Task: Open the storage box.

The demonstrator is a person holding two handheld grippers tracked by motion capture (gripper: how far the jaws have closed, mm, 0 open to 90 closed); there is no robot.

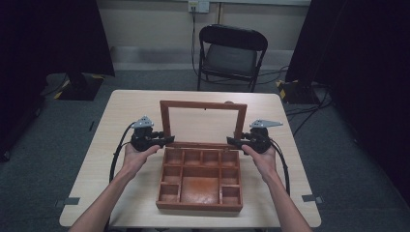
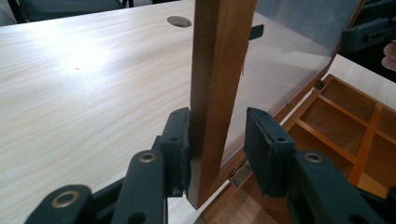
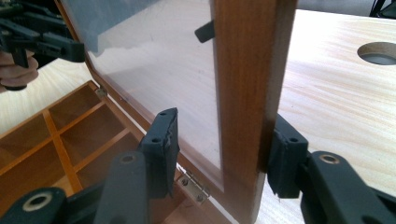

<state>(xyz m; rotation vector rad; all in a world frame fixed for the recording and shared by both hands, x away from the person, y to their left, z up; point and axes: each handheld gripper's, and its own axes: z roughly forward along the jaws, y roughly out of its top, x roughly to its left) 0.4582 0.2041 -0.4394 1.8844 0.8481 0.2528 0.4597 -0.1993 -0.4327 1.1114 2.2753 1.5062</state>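
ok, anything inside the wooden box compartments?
The wooden box compartments in the high view look empty, bare wood. The gripper views show more empty ones; the black jaws cover the compartments nearest them.

A pale wooden table is seen, and a brown wooden box with compartments is set on it.

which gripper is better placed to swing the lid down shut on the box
Roughly even, slight edge left. The left gripper straddles the lid frame's side rail with one pad touching the wood; the right gripper straddles the opposite rail the same way. Both jaws look open, not clamped, above the box.
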